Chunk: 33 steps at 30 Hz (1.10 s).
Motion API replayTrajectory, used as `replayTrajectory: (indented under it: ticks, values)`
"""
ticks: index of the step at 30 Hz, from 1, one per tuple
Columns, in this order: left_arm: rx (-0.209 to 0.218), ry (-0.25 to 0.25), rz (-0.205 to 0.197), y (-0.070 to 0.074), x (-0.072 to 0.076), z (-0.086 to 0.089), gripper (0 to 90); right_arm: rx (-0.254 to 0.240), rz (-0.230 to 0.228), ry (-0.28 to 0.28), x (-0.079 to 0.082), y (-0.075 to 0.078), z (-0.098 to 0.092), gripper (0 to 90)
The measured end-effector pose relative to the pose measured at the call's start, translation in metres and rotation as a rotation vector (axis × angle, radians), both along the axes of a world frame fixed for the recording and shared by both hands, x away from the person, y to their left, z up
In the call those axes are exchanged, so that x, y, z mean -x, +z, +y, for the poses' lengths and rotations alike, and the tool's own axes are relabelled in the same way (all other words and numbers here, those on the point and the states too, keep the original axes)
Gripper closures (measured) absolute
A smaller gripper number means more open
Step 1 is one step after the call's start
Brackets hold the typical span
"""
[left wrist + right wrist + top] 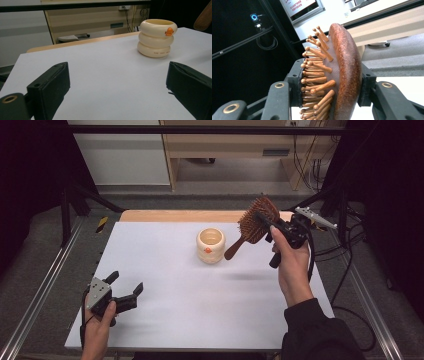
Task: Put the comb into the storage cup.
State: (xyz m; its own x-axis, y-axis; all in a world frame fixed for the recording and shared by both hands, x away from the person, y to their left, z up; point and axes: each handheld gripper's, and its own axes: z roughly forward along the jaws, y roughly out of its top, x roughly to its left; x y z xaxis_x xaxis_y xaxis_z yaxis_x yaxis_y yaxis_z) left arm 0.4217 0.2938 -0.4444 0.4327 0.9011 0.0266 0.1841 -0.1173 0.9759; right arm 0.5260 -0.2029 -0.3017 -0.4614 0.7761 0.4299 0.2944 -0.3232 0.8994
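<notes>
Jaws of the right gripper (272,222) pinched the head of a wooden hairbrush (254,224), one pad on its bristles, one on its back, holding it in the air above the table's (165,285) far right corner, handle slanting down toward a cream cup (210,245). Near the front left corner, the left gripper (126,286) sat with jaws spread, nothing between them.

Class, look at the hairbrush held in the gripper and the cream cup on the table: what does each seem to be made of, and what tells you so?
Hairbrush: likely wood, reddish-brown with a polished, speckled back and round-tipped wooden pins. Cream cup: probably glazed ceramic or plastic; smooth, soft sheen, three stacked ring shapes, an orange duck mark.
</notes>
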Motion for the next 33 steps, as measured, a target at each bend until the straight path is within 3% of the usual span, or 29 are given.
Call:
replayTrajectory:
  ticks: [10, 18, 33]
  values:
    - [0.007, 0.006, -0.005, -0.001, -0.001, 0.001, 1.5, -0.033, -0.021, -0.031, -0.014, 0.018, -0.008, 51.2]
    - [0.012, 0.012, -0.003, -0.001, -0.001, 0.002, 1.3, -0.049, -0.05, -0.046, -0.027, 0.031, -0.002, 51.2]
    - [0.021, 0.013, -0.002, -0.002, -0.002, 0.003, 1.5, -0.06, -0.061, -0.049, -0.045, 0.034, 0.012, 51.1]
